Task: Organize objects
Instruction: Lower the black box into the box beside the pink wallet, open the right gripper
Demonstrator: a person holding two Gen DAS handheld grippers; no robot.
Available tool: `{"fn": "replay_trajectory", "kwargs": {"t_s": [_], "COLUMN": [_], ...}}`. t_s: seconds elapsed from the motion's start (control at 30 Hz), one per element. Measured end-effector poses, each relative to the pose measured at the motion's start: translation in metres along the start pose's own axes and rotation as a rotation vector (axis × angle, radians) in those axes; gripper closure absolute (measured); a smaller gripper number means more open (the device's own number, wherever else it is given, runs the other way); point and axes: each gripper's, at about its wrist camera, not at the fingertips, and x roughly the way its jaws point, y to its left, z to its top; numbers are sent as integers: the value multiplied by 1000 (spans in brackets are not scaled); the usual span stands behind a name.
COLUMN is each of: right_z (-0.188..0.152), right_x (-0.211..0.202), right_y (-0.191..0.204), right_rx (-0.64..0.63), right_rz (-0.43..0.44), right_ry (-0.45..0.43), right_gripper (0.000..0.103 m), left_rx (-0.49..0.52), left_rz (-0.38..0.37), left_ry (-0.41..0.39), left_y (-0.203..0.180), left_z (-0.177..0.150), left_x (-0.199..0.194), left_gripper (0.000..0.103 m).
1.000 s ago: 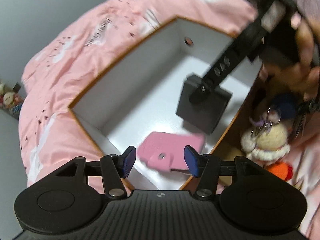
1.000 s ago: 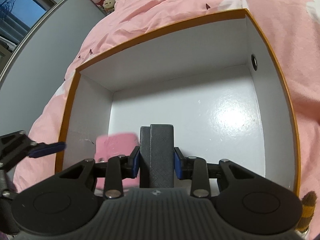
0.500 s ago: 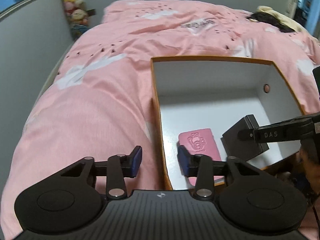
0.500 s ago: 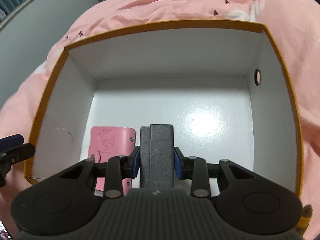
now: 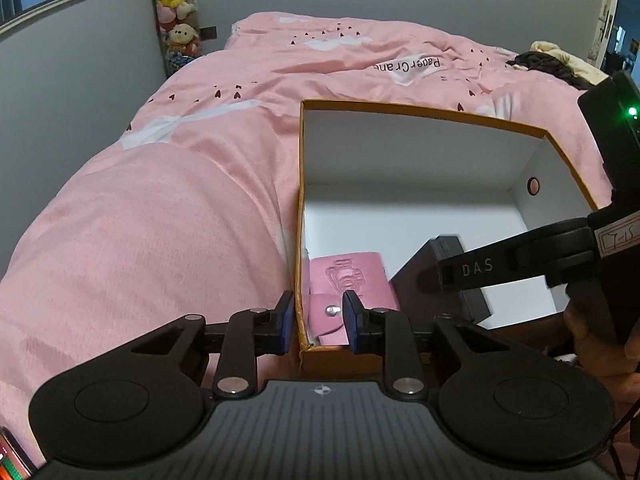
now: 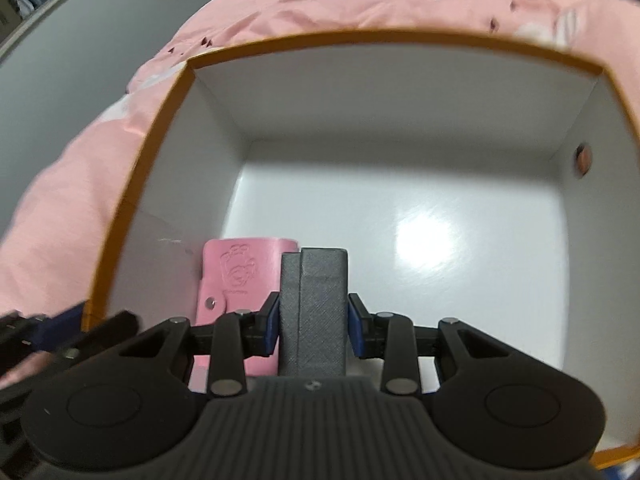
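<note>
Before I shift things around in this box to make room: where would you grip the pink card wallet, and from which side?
Judging by its pose, take the pink card wallet across its two long edges, from above. It lies flat on the floor of the orange box, close to the left wall and beside the gray case held in the right gripper, so a sideways approach looks blocked. Avoid the snap flap.

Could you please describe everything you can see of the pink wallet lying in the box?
The pink wallet looks like soft leather or imitation leather, with an embossed cartoon figure on its cover and a strap closed by a metal snap. It lies flat on the white floor of the orange-rimmed box, in the near left corner, close along the left wall. The dark grey case in the right gripper is just to its right; contact between them cannot be told.
</note>
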Motion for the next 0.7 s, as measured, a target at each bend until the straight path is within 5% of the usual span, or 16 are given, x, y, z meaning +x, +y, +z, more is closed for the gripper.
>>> {"fn": "replay_trajectory", "kwargs": {"t_s": [0.37, 0.7], "right_z": [1, -4], "right_x": [4, 7], "right_y": [-23, -30], "right_rx": [120, 62], "right_rz": [49, -89], "right_ry": [63, 85], "right_gripper": [63, 48], "left_rx": [-30, -116], "left_rz": [-41, -103], "left_ry": [1, 19], "left_y": [6, 23], "left_z": [-2, -5], "left_x": [-1, 0], "left_gripper": [74, 74]}}
